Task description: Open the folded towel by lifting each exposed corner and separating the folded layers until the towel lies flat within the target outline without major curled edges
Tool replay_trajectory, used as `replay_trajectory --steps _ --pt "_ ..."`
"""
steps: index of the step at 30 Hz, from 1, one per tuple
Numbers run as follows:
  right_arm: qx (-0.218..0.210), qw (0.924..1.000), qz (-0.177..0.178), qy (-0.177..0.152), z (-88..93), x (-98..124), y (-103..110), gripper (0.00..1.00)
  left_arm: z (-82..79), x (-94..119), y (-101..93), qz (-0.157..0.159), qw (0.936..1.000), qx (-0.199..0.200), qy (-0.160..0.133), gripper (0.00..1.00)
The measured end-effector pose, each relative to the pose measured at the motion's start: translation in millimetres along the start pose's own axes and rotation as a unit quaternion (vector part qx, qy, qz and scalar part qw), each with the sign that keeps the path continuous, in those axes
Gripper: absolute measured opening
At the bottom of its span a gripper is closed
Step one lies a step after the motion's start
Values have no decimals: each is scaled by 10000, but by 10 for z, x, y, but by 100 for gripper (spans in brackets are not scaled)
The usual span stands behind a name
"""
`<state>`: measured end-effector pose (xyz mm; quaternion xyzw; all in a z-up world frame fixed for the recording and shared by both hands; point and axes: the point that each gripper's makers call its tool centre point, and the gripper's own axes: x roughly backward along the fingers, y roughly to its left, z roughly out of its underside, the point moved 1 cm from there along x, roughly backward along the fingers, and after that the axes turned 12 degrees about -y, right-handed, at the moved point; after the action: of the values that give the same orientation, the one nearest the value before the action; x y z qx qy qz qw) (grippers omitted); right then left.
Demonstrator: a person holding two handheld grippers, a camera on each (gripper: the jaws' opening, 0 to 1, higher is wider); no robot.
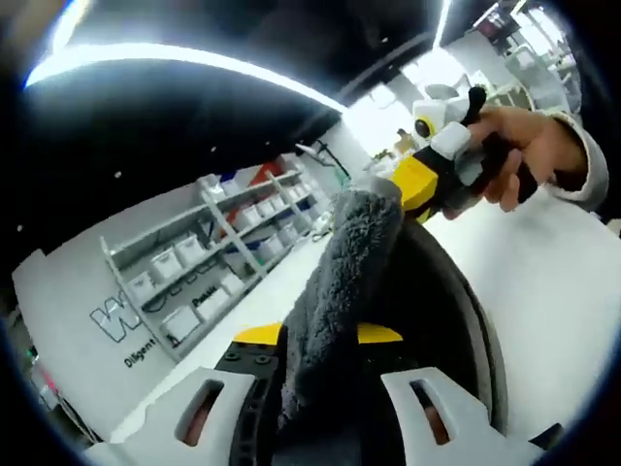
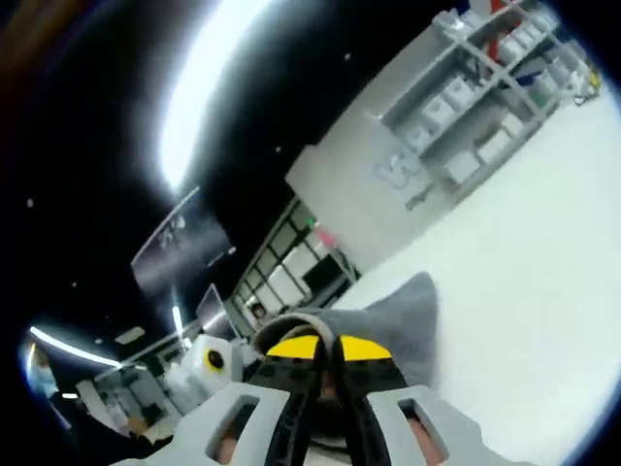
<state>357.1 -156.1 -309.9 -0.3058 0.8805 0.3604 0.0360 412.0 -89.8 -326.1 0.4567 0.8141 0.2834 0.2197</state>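
In the left gripper view, the left gripper (image 1: 320,388) at lower centre has its jaws pressed together on the grey towel (image 1: 340,282). The cloth rises from the jaws as a bunched band toward the upper right of the frame. There the right gripper (image 1: 412,184), held by a hand (image 1: 529,146), pinches the far end of the towel.

In the right gripper view, the right gripper (image 2: 325,374) sits at lower centre with its yellow tips closed on a towel (image 2: 388,325) corner, which folds over the tips and spreads to the right. The left gripper (image 2: 209,364) appears at lower left.

The towel is held off the white table (image 1: 543,291) between both grippers, probably to stretch it so the folded layers separate. No target outline can be identified.
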Motion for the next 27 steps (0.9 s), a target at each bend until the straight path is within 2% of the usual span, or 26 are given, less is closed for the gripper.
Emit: replay_trajectory --steps 1,4,5,6,8,12,14,17,21,23,25,27 --pt "19 10000 -9 28 3 -2 -1 0 -11 4 -16 29 9999 -110 -22 19" --pt "109 9998 -53 142 16 -13 -8 0 28 -4 -20 116 9999 -111 -33 17" --pt "270 9995 -46 183 19 -18 -23 1 13 23 -1 95 9982 -599 25 16" --pt "423 9989 -26 213 21 -18 -40 1 -3 37 -12 96 9974 -716 5 12" --pt "751 9966 -48 341 42 -23 -57 1 -27 71 -28 97 9969 -776 -17 6" --pt "1120 9921 -152 540 74 -40 -53 2 -18 108 -23 89 9969 -781 -6 5" --pt "1315 9882 -287 724 100 -55 -51 5 -8 119 -26 97 9954 -948 24 5" --pt "1789 9789 -364 922 141 -67 -74 10 -34 135 -6 40 9969 -780 -28 4" --pt "2689 9547 -529 1157 257 -49 -17 15 -18 146 49 -57 9966 -819 -5 4" --pt "3197 9387 -609 1137 247 -75 17 18 -27 152 58 -83 9970 -764 -20 4" --pt "3716 9201 -674 1036 216 -108 63 19 -32 152 51 -78 9969 -783 -25 4" --pt "4422 8902 -730 815 169 -156 155 20 -34 152 34 -57 9963 -859 -7 4"
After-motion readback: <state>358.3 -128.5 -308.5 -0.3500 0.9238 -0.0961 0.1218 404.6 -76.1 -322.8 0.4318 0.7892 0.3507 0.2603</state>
